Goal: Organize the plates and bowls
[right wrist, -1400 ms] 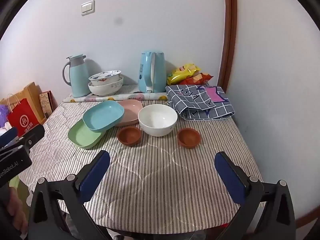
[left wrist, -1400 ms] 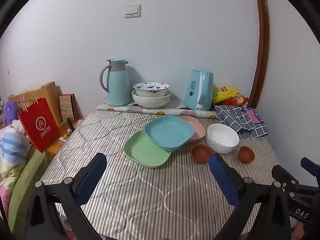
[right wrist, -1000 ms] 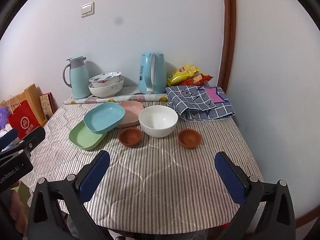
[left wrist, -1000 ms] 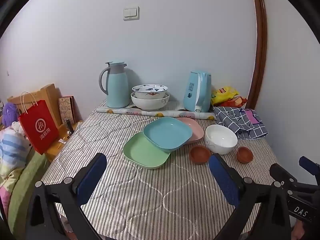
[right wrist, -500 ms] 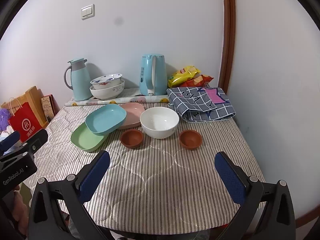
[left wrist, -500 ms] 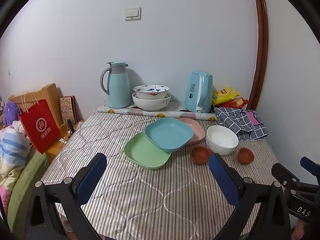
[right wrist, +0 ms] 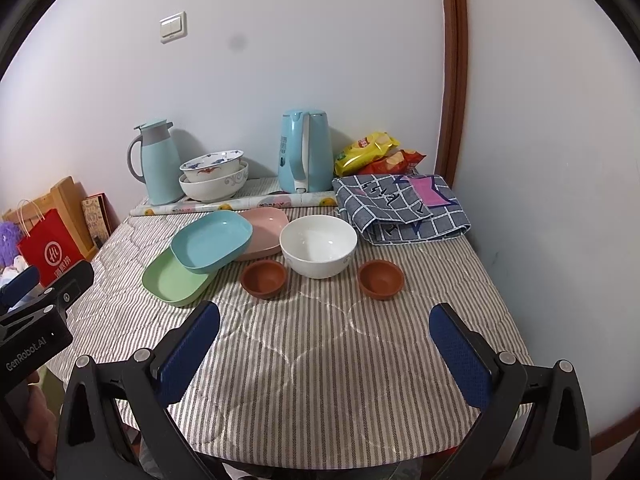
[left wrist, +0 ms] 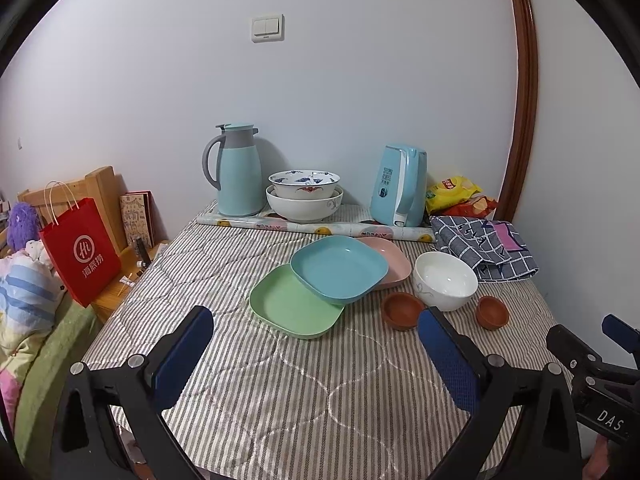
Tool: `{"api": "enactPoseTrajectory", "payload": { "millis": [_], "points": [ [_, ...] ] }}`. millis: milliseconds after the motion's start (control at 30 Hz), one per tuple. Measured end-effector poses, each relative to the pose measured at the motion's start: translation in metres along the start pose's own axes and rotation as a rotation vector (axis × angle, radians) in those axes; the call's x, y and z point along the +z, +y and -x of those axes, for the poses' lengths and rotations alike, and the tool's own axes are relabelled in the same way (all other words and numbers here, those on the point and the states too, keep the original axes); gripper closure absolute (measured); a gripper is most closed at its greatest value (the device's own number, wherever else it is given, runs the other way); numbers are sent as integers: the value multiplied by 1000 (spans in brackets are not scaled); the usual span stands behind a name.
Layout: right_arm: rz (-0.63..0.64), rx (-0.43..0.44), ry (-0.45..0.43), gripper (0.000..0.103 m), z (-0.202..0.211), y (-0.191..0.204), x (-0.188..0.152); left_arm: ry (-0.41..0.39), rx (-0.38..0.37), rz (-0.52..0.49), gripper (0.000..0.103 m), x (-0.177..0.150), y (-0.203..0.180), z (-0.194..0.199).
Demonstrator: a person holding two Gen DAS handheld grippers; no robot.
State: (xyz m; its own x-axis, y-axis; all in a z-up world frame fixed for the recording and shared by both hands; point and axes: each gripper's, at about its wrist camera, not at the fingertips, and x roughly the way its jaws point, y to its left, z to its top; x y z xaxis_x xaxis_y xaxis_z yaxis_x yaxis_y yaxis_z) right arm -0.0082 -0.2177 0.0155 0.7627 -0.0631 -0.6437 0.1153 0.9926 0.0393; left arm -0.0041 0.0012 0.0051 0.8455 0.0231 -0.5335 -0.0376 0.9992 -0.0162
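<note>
Plates — green plate [left wrist: 294, 307], blue plate [left wrist: 339, 268] and pink plate [left wrist: 390, 258] overlapping — lie mid-tabletop, dead ahead of the left gripper [left wrist: 316, 354], wide open and empty. White bowl [right wrist: 318, 245] and both brown bowls sit ahead of the right gripper [right wrist: 325, 347], also agape, holding nothing, and likely nearer.

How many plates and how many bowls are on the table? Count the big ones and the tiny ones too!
Plates: 3 – green plate, blue plate, pink plate
Big bowls: 3 – white bowl, painted bowl stacked in another bowl
Tiny brown bowls: 2 –
Total: 8
</note>
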Motion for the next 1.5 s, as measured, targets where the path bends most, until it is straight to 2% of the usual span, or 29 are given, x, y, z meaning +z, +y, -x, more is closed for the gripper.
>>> {"api": "enactPoseTrajectory", "payload": {
  "millis": [800,1500],
  "points": [
    [-5,3,-8,0,1,0,0,-18,-4,-7,0,0,-4,4],
    [-6,2,-12,0,2,-1,-1,2,-44,-3,0,0,-5,2]
  ]
}}
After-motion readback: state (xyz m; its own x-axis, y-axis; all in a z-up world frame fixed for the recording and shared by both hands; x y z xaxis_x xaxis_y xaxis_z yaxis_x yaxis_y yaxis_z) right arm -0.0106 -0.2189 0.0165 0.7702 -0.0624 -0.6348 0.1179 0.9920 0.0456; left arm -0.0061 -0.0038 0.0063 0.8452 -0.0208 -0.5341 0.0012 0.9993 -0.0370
